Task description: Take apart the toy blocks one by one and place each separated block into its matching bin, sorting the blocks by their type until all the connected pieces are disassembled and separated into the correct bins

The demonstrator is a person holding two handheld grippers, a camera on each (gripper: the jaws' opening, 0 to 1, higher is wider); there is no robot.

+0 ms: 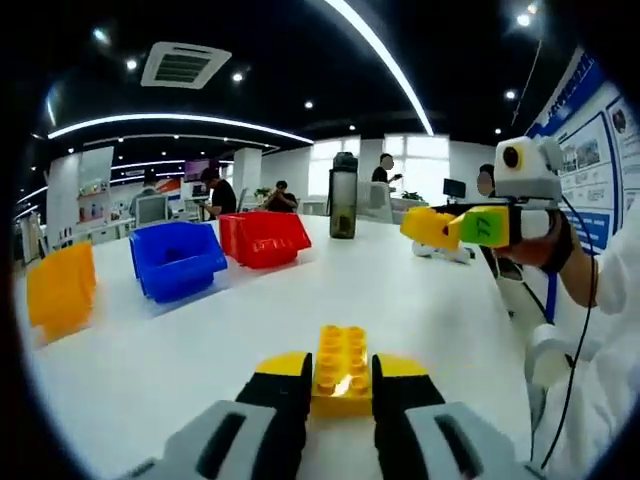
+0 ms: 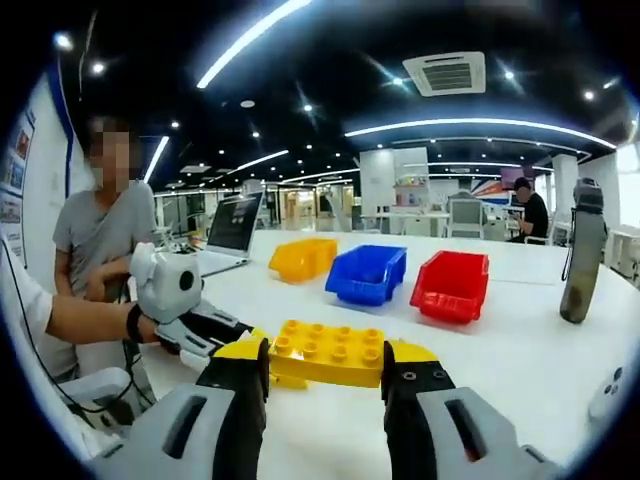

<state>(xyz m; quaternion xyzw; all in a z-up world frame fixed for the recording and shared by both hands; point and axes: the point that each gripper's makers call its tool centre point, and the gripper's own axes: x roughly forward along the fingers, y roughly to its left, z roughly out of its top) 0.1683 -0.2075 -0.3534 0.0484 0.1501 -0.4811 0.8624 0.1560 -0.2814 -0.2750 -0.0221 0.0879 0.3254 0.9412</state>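
The left gripper (image 1: 340,385) is clamped on a yellow block (image 1: 341,368), long axis pointing straight ahead along the jaws. The right gripper (image 2: 325,375) pinches another yellow block (image 2: 330,352) crosswise by its ends. Both blocks are held above the white table (image 1: 400,290). The yellow bin (image 2: 303,258) lies ahead beside the blue bin (image 2: 368,273) and red bin (image 2: 453,285), nearer the left gripper.

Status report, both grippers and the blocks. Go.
Left gripper shut on yellow block. Right gripper shut on another yellow block. Yellow bin, blue bin, red bin across the table, path clear.
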